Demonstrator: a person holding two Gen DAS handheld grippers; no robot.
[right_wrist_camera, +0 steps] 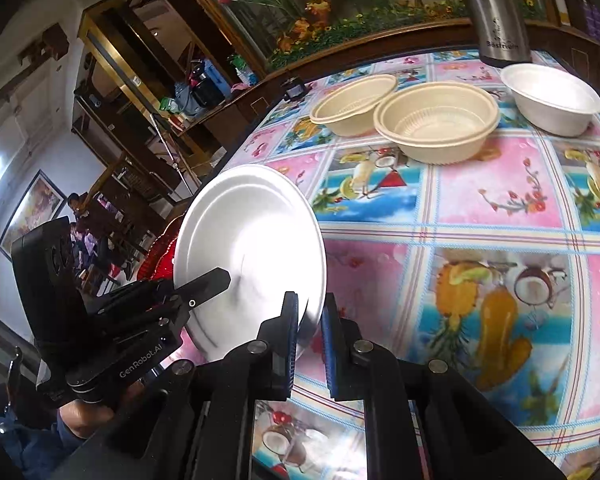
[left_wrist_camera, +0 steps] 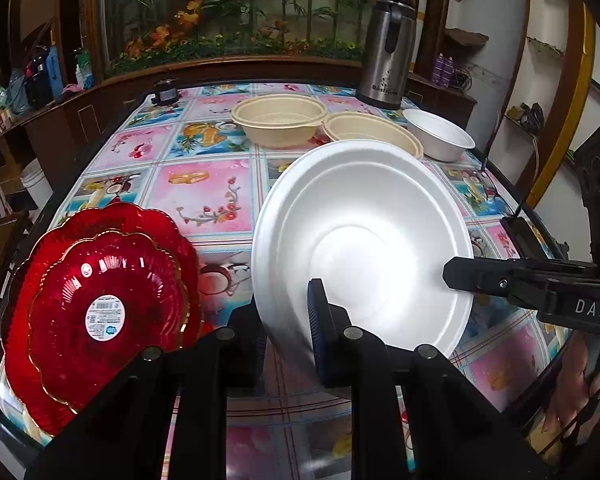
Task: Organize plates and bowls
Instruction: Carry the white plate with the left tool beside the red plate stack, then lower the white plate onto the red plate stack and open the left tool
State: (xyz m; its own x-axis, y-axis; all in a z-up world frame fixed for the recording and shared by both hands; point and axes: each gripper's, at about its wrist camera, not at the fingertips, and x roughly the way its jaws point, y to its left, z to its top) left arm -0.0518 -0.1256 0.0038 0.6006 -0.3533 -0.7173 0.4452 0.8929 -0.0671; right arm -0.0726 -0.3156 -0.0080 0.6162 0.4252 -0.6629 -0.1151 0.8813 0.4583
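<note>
A white foam plate (left_wrist_camera: 360, 240) is held tilted above the table, gripped at opposite rims by both grippers. My left gripper (left_wrist_camera: 288, 320) is shut on its near rim. My right gripper (right_wrist_camera: 310, 328) is shut on its other rim; the plate also shows in the right wrist view (right_wrist_camera: 252, 248). The right gripper's finger reaches in from the right in the left wrist view (left_wrist_camera: 472, 276). Two stacked red glass plates (left_wrist_camera: 100, 312) lie at the left. Two beige bowls (left_wrist_camera: 280, 120) (left_wrist_camera: 372, 132) and a white foam bowl (left_wrist_camera: 440, 136) stand at the back.
A steel thermos jug (left_wrist_camera: 388, 52) stands at the back right of the table. A small dark object (left_wrist_camera: 165, 92) sits at the back left. The table has a colourful fruit-print cloth (left_wrist_camera: 204, 196). Shelves and a cabinet surround the table.
</note>
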